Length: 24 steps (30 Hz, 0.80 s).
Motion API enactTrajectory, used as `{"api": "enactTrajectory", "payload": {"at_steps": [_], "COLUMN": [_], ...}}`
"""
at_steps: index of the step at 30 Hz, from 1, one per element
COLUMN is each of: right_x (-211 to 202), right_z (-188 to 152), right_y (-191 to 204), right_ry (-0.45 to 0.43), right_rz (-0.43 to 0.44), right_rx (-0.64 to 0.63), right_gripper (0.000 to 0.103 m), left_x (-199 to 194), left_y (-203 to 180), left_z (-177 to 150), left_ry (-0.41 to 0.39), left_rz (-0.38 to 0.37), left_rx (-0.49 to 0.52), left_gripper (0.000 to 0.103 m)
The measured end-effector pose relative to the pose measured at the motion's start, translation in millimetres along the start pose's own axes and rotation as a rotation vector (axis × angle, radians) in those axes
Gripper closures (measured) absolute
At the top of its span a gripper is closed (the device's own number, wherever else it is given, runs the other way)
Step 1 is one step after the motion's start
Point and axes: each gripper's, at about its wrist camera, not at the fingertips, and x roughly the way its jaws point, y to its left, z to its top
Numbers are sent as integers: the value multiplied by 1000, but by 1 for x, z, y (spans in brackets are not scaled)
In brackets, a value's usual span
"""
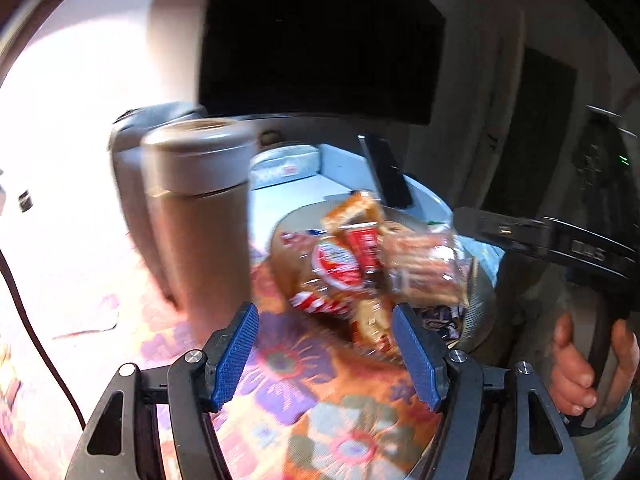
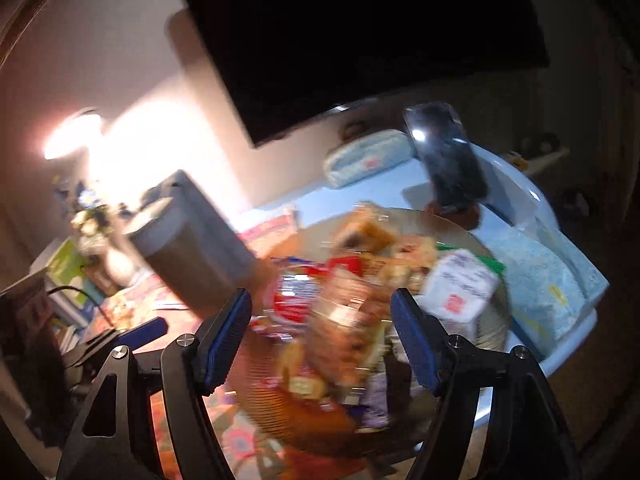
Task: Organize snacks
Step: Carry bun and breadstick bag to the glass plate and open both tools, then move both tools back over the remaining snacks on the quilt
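I see, at 12 o'clock in both wrist views, a large dark screen [image 1: 320,40] filling the wall above the round table [image 2: 552,208], whose floral cloth [image 1: 288,380] covers the near half.

On the table, at 9 o'clock in the left wrist view, a tall brown tumbler [image 1: 200,220] stands upright with a grey box [image 1: 132,184] just behind it.

The snacks [image 1: 360,264] lie heaped on a wide shallow plate [image 1: 480,292] at the centre of the left wrist view, just right of the tumbler; motion blur hides the single wrappers. A red-and-white packet [image 1: 336,264] tops the heap, and a white packet [image 2: 456,284] sits at its 3 o'clock edge in the right wrist view.

A pale patterned pouch [image 2: 368,160] lies at the table's far side at 1 o'clock, with a dark phone [image 2: 448,160] propped near it.

My left gripper [image 1: 324,356] hovers at 6 o'clock above the cloth, its blue pads [image 1: 236,356] apart and clasping nothing.

My right gripper [image 2: 320,340] hangs over the heap, pads apart either side of the blurred packets; I cannot tell whether they touch. A hand [image 1: 580,368] grips its handle at 4 o'clock in the left wrist view.
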Motion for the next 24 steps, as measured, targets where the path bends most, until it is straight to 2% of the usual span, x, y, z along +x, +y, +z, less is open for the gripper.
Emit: {"api": "enactTrajectory", "payload": {"at_steps": [6, 11, 16, 19, 24], "right_x": [-6, 8, 36, 64, 117], "right_z": [-9, -19, -34, -45, -66], "right_y": [72, 132, 189, 223, 270], "right_ry": [-17, 34, 121, 201, 336], "right_rz": [101, 208, 294, 361, 426], "right_rx": [-187, -303, -392, -410, -434], "right_gripper": [31, 31, 31, 31, 31], "left_x": [-39, -77, -118, -141, -167], "left_y": [48, 95, 163, 216, 292], "left_z": [-20, -39, -63, -74, -83], "left_ry": [-23, -53, -86, -99, -131], "left_rz": [80, 188, 334, 420, 465], "left_rx": [-105, -173, -273, -372, -536], "left_gripper": [36, 36, 36, 36, 36]}}
